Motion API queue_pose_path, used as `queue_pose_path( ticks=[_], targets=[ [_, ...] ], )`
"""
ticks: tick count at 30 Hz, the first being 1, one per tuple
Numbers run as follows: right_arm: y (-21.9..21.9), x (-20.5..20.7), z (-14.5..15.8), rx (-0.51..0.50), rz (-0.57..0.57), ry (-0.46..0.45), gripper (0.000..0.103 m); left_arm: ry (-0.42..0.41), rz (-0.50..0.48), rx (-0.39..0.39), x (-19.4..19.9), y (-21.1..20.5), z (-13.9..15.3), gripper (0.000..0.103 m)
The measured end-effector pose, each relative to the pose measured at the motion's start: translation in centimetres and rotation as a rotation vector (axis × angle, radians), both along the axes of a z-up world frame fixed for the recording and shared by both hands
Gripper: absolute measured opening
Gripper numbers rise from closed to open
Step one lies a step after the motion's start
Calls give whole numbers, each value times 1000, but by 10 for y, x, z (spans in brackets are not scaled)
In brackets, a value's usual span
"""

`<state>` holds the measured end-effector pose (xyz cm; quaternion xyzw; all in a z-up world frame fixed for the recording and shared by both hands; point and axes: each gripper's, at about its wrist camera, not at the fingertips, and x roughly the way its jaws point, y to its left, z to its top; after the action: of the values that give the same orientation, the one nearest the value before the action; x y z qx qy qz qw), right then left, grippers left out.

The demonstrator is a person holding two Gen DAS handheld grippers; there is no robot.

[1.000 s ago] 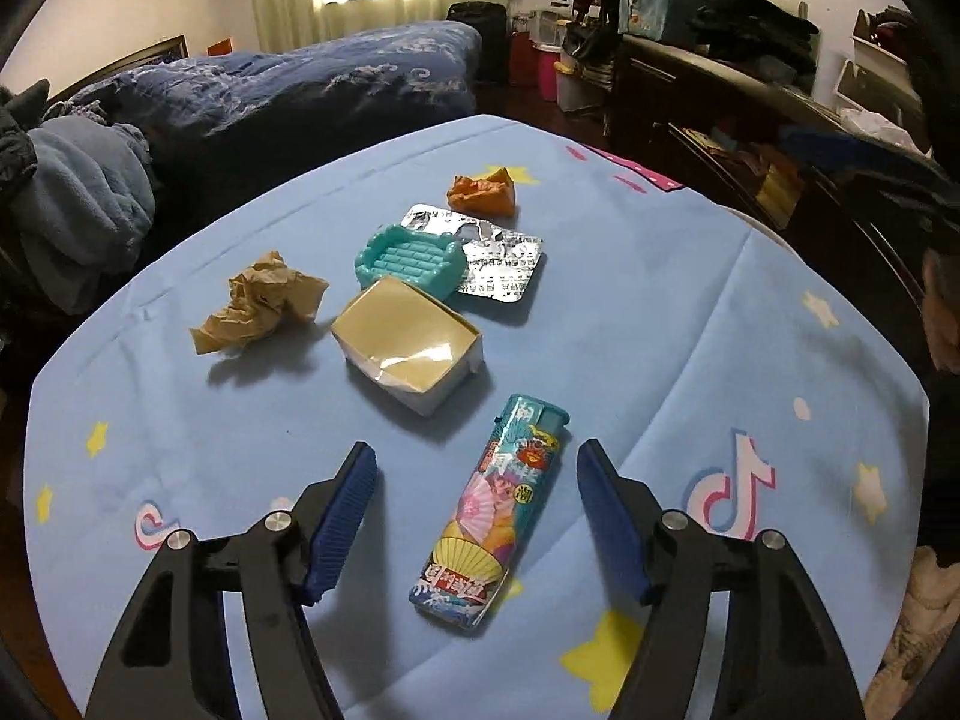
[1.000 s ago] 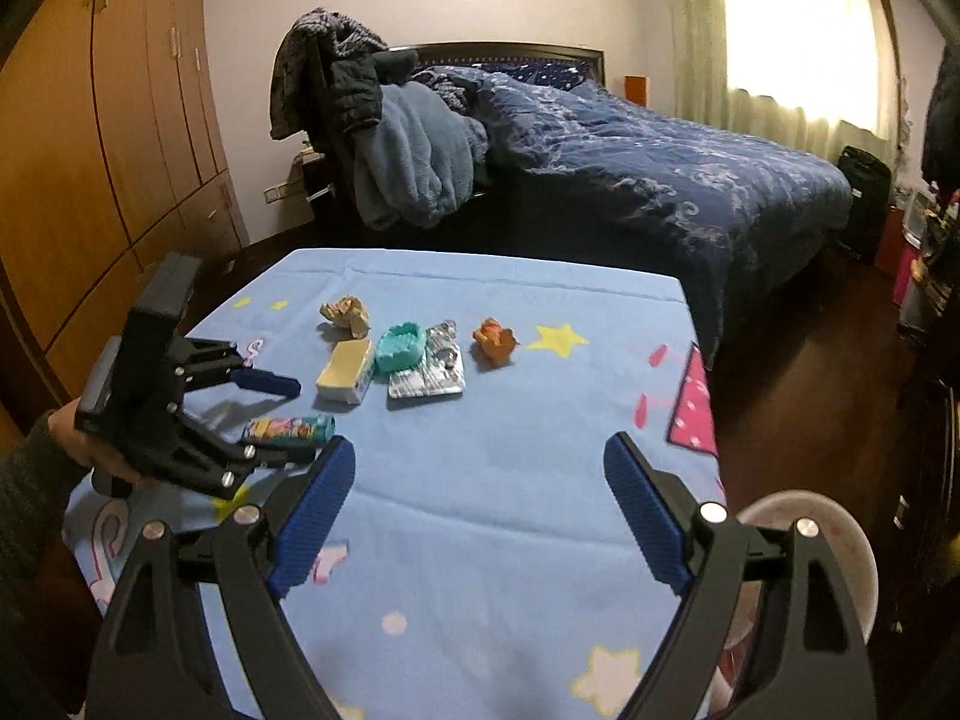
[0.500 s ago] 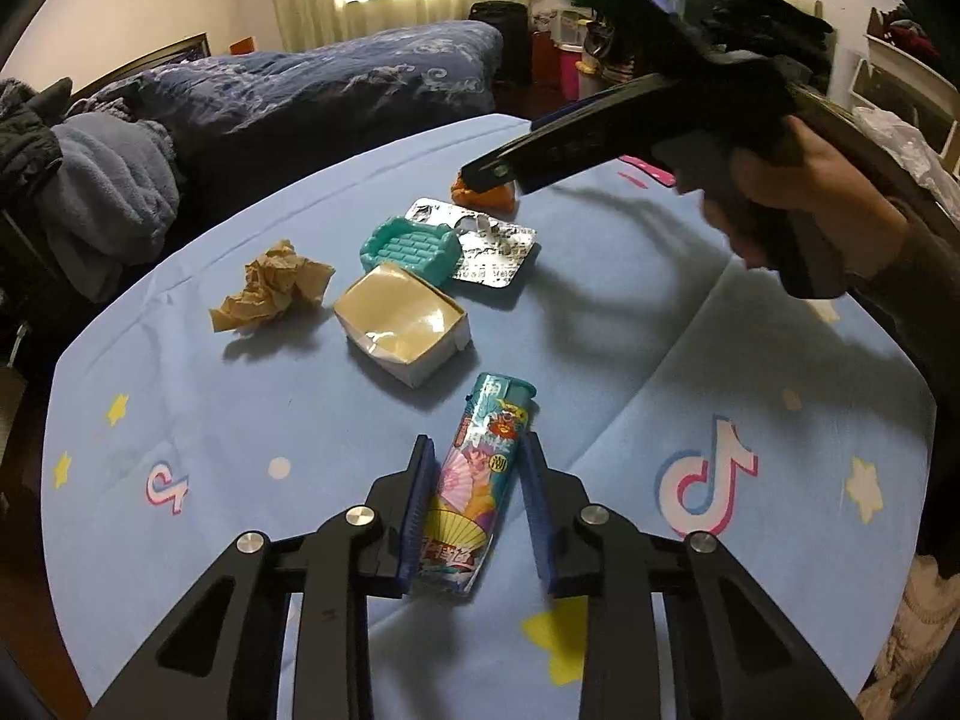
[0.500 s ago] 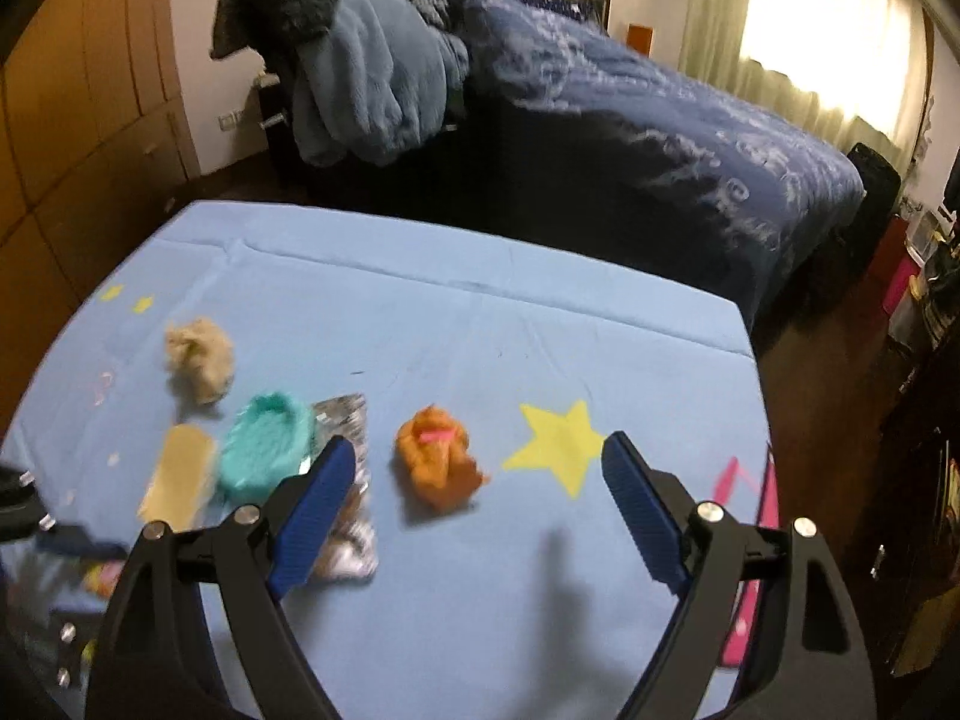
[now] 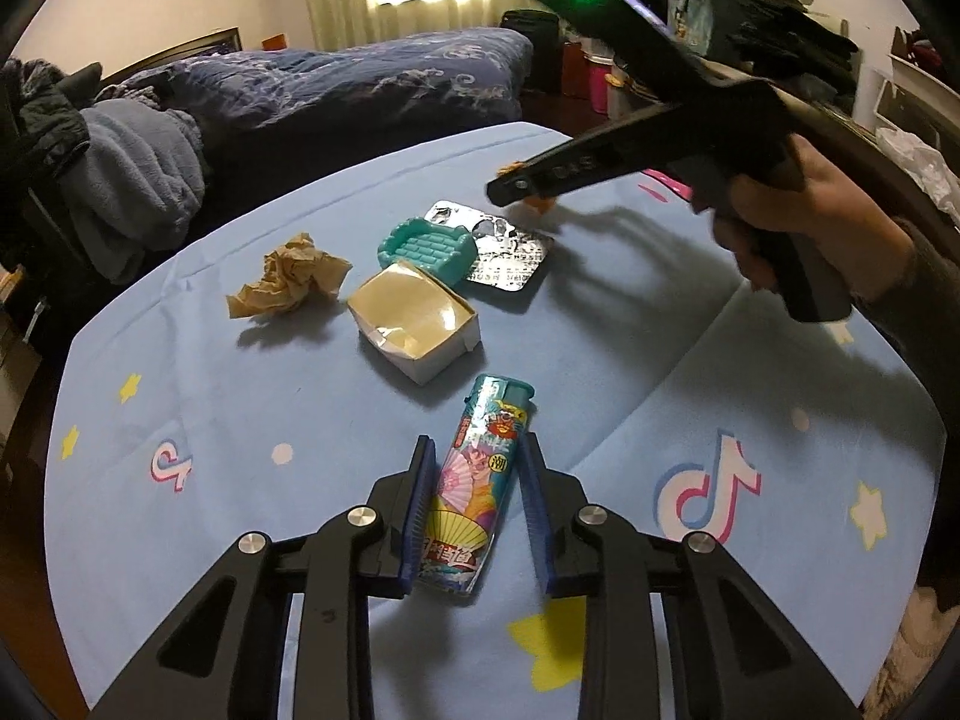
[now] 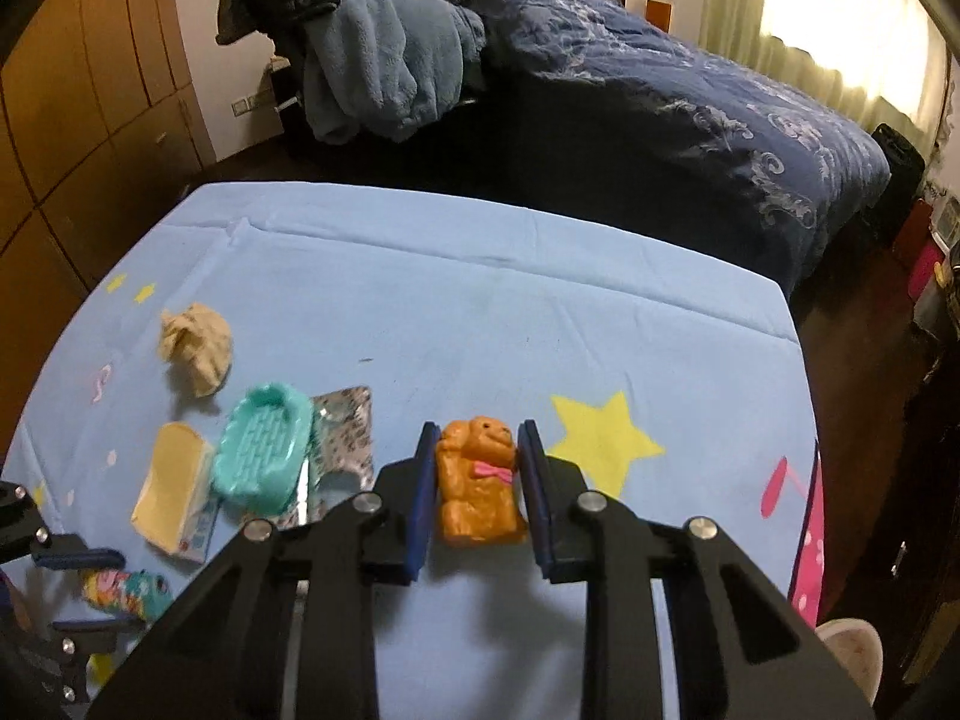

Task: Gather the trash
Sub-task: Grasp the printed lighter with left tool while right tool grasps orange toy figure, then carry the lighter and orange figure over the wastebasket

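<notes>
Left tool (image 5: 474, 504): closed narrow on the slim printed teal lighter (image 5: 478, 486), which is pressed between both blue pads and lies flat on the worktop, its teal cap pointing away past the fingertips.
Right tool (image 6: 477, 483): its jaws are closing, and the orange moulded dog figurine with a pink bow (image 6: 478, 480) is pinched between the two blue pads; the figurine stands upright on the worktop.
Right tool in the left wrist view (image 5: 528, 186): seen ahead and to the right of the left tool, gripped by a person's hand (image 5: 798, 228); only slivers of orange show behind its tip.
Worktop (image 6: 480, 312): covered by a light blue cloth printed with yellow stars and music-note logos.
Crumpled brown paper ball (image 5: 288, 282): ahead and left of the left tool, well apart from it; far left of the right tool.
Open white paper box with tan inside (image 5: 414, 318): just ahead of the lighter's cap, not touching it.
Teal plastic soap dish with a brick pattern (image 6: 264, 456): left of the right tool, near it; beyond the box, and overlapping the blister sheet.
Silver foil blister sheet (image 6: 345, 438): partly under the dish, just left of the right tool's left finger.
Bed with a dark blue patterned quilt (image 6: 690, 120): beyond the far edge of the worktop.
</notes>
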<state>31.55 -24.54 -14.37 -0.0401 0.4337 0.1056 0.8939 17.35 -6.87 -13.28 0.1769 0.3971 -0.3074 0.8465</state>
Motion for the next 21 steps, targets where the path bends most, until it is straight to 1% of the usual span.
queue_pose_path(
  ticks=[7, 10, 15, 19, 21],
  targets=[
    [-8, -38, 15, 13, 11, -41, 27, 0, 55, -11, -5, 3, 1, 27],
    [-15, -55, 20, 34, 11, -53, 27, 1, 72, -32, -6, 6, 4, 25],
    [-21, -78, 26, 65, 4, -69, 27, -33, 81, -29, -13, 5, 14, 25],
    [-24, -93, 32, 88, 0, -83, 28, -13, 84, -4, -13, 1, 9, 24],
    [-27, -100, 35, 98, -1, -91, 28, 1, 80, -11, -12, 0, 5, 24]
  ],
)
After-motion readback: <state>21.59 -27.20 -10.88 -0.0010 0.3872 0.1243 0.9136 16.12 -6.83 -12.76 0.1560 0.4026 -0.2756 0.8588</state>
